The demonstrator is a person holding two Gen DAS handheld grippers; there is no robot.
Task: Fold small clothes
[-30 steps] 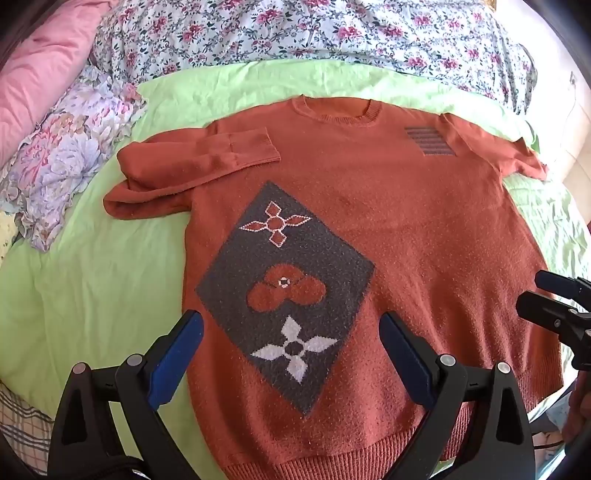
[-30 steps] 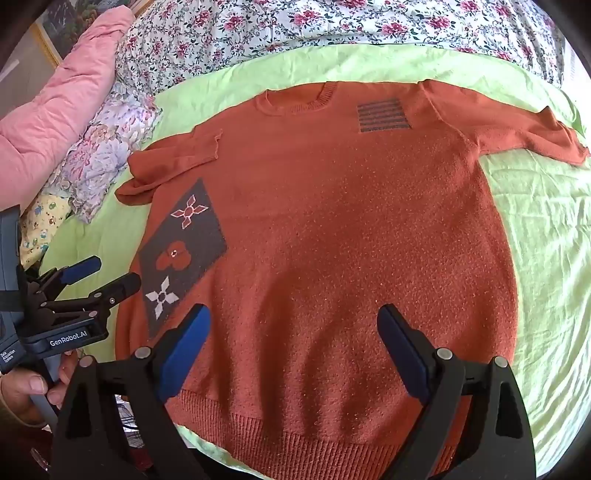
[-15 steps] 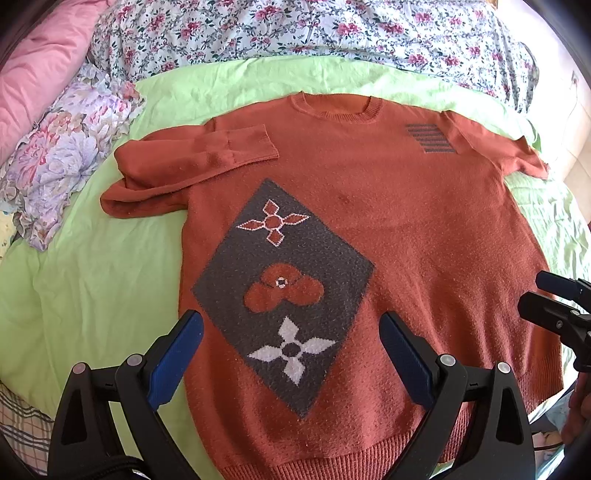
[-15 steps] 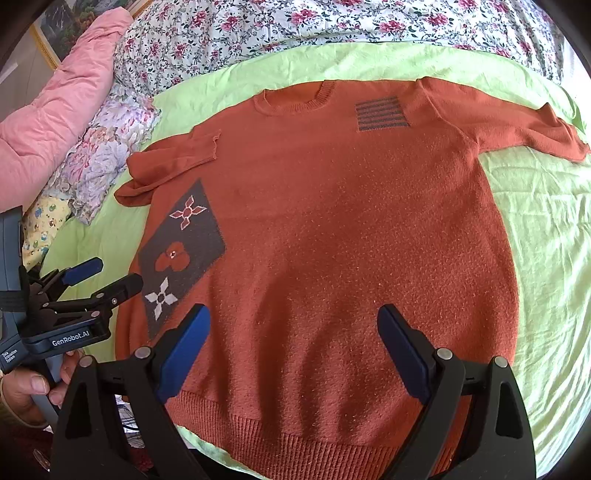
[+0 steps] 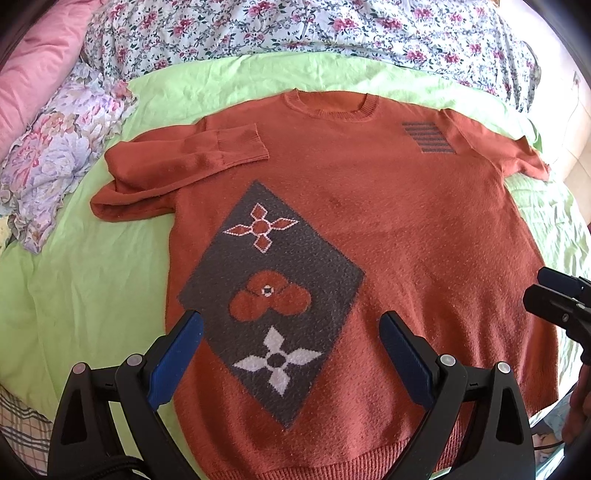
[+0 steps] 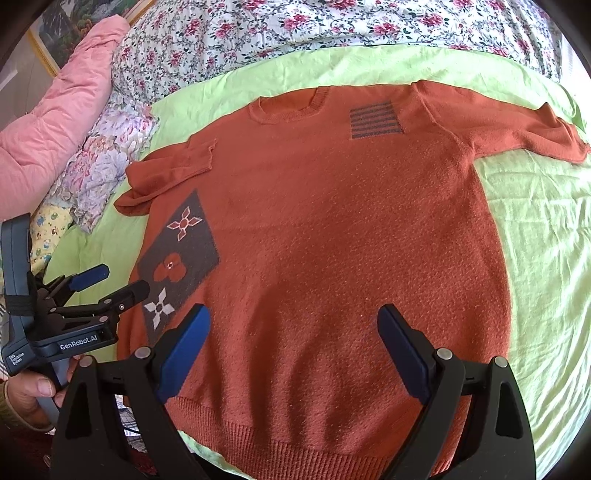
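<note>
A rust-orange sweater (image 5: pixel 388 229) lies flat, front up, on a green sheet (image 5: pixel 85 280), with a grey diamond patch of flower motifs (image 5: pixel 269 306) and a striped patch (image 5: pixel 428 138) near the shoulder. Its left sleeve (image 5: pixel 177 170) is folded in across the chest; the right sleeve (image 6: pixel 517 125) lies stretched out. My left gripper (image 5: pixel 290 350) is open and empty above the hem, over the diamond patch; it also shows in the right wrist view (image 6: pixel 110 282). My right gripper (image 6: pixel 293 347) is open and empty above the sweater's lower middle (image 6: pixel 332 258); its fingertips (image 5: pixel 550 295) show at the left view's right edge.
A flowered quilt (image 5: pixel 295 33) lies beyond the sweater. A pink duvet (image 6: pixel 48 122) and a floral pillow (image 5: pixel 55 147) lie at the left. The bed's near edge runs just below the hem (image 6: pixel 295 439).
Both grippers stay open and nearly still. The left wrist view has drifted slightly, so the sweater sits a little lower and leftward in it.
</note>
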